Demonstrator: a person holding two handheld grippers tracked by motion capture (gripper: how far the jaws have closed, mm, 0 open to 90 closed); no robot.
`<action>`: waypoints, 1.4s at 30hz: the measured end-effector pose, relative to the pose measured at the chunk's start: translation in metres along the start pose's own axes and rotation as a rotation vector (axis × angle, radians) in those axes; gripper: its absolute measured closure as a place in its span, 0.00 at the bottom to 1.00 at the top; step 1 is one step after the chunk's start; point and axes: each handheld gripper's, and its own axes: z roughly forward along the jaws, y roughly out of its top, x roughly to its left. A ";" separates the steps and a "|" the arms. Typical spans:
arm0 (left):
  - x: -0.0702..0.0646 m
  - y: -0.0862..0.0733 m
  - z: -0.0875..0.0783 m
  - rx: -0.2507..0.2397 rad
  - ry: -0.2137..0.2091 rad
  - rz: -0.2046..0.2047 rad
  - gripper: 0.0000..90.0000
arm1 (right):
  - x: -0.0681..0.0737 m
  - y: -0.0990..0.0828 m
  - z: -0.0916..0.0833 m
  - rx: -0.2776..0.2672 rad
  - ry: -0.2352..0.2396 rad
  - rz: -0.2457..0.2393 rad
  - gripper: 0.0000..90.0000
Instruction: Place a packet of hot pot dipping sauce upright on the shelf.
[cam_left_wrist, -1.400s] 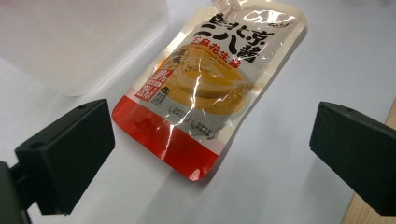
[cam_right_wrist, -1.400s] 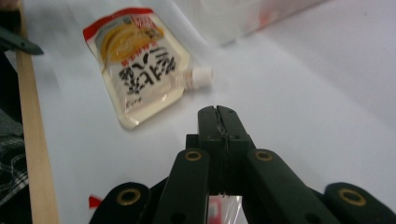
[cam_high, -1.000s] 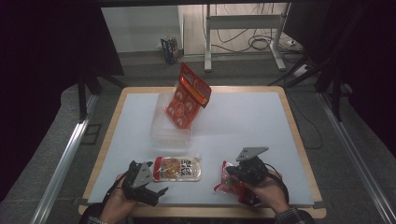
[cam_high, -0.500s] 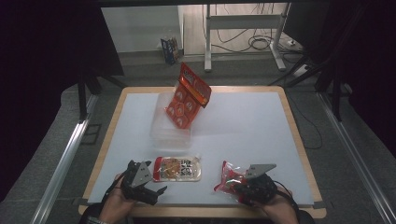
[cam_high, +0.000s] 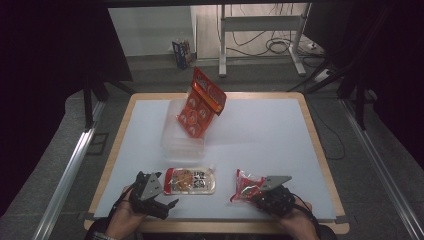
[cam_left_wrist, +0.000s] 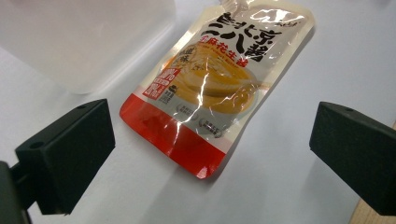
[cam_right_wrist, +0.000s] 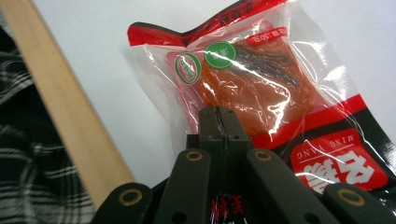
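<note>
Red snack packet (cam_right_wrist: 261, 88) lay flat near the table's (cam_high: 280, 130) front edge, pinched at its edge by the right gripper's (cam_right_wrist: 219, 122) closed jaws, while the left gripper (cam_left_wrist: 205, 154) hung wide apart above a sauce pouch (cam_left_wrist: 219, 79).

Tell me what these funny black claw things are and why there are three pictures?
A person sits at a white table and holds a grabbing tool in each hand. One picture looks down from above; the other two come from small cameras riding on the tools. The left gripper is open, its two black jaws wide apart, pointing at a flat sauce pouch. The right gripper is shut, pinching the edge of a red snack packet near the table's wooden rim. Farther back stands a clear plastic box with an orange bag leaning in it.
</note>
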 end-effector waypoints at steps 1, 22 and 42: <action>0.000 0.000 0.000 0.000 0.000 0.000 0.00 | -0.001 0.001 0.001 0.000 -0.004 -0.002 0.99; -0.006 0.013 0.012 -0.020 -0.081 -0.046 0.00 | -0.049 0.026 0.018 -0.006 -0.070 -0.026 0.99; -0.014 0.065 0.044 -0.146 -0.243 -0.054 0.37 | -0.059 0.015 0.001 -0.066 -0.093 0.062 0.53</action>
